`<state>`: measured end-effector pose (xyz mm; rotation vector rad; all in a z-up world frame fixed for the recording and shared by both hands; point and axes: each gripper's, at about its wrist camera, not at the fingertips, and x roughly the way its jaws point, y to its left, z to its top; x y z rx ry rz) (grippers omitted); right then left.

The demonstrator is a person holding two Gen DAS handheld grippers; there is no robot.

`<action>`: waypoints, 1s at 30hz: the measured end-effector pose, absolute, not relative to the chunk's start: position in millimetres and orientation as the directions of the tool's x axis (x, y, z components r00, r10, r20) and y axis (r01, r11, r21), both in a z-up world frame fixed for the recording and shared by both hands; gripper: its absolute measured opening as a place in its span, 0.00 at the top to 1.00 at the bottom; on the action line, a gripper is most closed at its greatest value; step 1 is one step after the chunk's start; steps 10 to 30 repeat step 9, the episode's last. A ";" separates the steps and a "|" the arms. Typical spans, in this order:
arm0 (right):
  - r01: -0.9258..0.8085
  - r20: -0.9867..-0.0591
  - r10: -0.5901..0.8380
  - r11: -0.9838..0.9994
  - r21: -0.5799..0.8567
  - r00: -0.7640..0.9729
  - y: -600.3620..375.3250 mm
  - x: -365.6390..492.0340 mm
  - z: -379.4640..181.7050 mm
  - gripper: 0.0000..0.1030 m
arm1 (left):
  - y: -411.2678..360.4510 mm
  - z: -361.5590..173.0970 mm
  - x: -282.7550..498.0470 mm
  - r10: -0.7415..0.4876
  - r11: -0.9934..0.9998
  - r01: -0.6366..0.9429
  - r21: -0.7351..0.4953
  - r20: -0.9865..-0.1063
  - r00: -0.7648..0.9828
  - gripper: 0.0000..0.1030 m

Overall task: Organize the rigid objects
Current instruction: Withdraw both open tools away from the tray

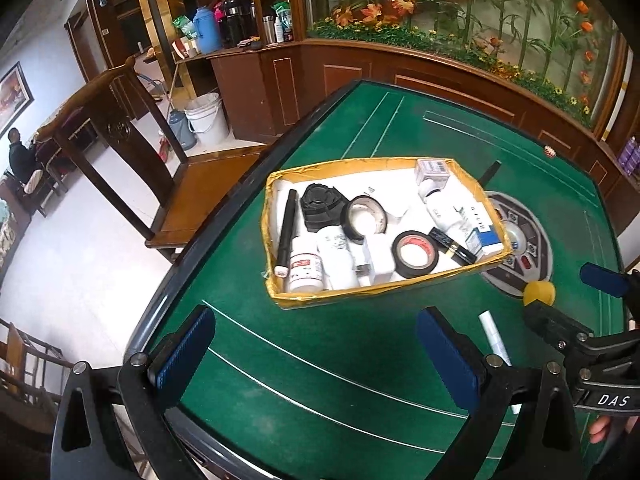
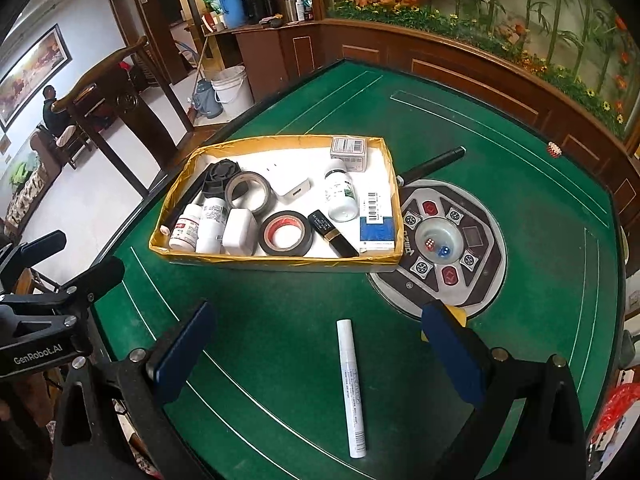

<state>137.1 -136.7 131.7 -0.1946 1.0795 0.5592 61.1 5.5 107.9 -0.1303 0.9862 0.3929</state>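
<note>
White marker pen is the item in hand for this step: it lies flat on the green table felt, loose, on the near side of the cardboard tray, well apart from it, pointing roughly toward the tray. Tray already holds most of the rigid stuff: two tape rolls, one grey, one black with red core; small white bottles; a bigger white bottle; lipstick tube; blue-white box; black round part; white adapter. Right gripper hovers above the pen with jaws spread wide, pen sitting between the two blue pads, nothing gripped. Left gripper is also spread and empty, nearer the tray's front edge, pointed at the tray. Still outside the tray: a yellow round thing near the tray's right corner, mostly hidden behind the right finger in the right view, and a black pen beyond the tray's far right corner, partly under it or just beside it, can't tell. Judged stage: late, tray mostly filled, a few loose pieces left. Next move likely calls for the right gripper to drop straight down, close across the pen's barrel near its middle, lift, then carry to a free strip of tray floor. The pen is thin and round, so it may roll or twist if pinched off-centre.
</note>
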 end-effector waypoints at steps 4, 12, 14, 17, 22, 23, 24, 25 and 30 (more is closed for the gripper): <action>-0.522 -0.870 0.338 0.846 0.113 0.358 -139.6 136.8 135.0 0.00 | 0.2 111.1 62.5 0.266 0.924 -0.376 0.073 -0.828 0.493 0.01; -0.523 -0.868 0.343 0.844 0.116 0.360 -144.2 136.4 135.4 0.00 | -4.1 108.0 63.9 0.250 0.931 -0.358 0.070 -0.836 0.488 0.01; -0.523 -0.868 0.343 0.844 0.116 0.360 -144.2 136.4 135.4 0.00 | -4.1 108.0 63.9 0.250 0.931 -0.358 0.070 -0.836 0.488 0.01; -0.523 -0.868 0.343 0.844 0.116 0.360 -144.2 136.4 135.4 0.00 | -4.1 108.0 63.9 0.250 0.931 -0.358 0.070 -0.836 0.488 0.01; -0.523 -0.868 0.343 0.844 0.116 0.360 -144.2 136.4 135.4 0.00 | -4.1 108.0 63.9 0.250 0.931 -0.358 0.070 -0.836 0.488 0.01; -0.523 -0.868 0.343 0.844 0.116 0.360 -144.2 136.4 135.4 0.00 | -4.1 108.0 63.9 0.250 0.931 -0.358 0.070 -0.836 0.488 0.01; -0.523 -0.868 0.343 0.844 0.116 0.360 -144.2 136.4 135.4 0.00 | -4.1 108.0 63.9 0.250 0.931 -0.358 0.070 -0.836 0.488 0.01; -0.523 -0.868 0.343 0.844 0.116 0.360 -144.2 136.4 135.4 0.00 | -4.1 108.0 63.9 0.250 0.931 -0.358 0.070 -0.836 0.488 0.01; -0.523 -0.868 0.343 0.844 0.116 0.360 -144.2 136.4 135.4 0.00 | -4.1 108.0 63.9 0.250 0.931 -0.358 0.070 -0.836 0.488 0.01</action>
